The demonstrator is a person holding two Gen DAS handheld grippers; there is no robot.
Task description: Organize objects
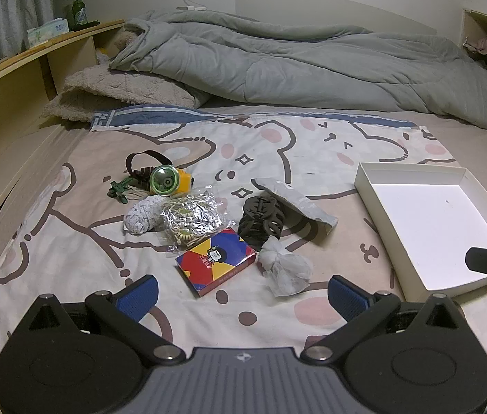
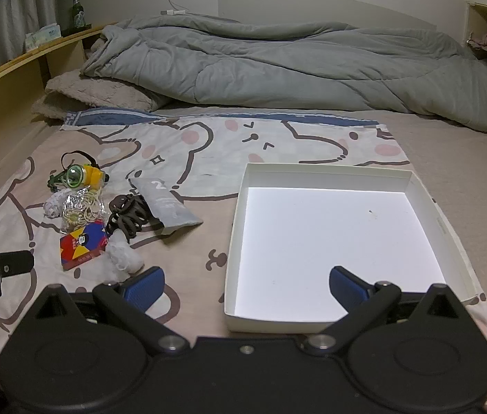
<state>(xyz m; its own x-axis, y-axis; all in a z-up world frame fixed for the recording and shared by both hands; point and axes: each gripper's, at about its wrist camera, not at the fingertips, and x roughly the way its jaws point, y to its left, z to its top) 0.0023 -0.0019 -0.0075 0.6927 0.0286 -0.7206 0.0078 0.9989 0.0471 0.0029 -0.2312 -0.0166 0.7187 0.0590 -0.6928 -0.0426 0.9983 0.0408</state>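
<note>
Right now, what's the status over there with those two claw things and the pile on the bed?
Left gripper open, empty. Right gripper open over the white box. Box empty; card pack and the rest unsorted. Nothing in the way.

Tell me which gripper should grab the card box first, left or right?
Left, probably. The left gripper is open and faces the card box, which lies just ahead between its fingers. The right gripper is open over the white tray, with the pile off to its left.
</note>
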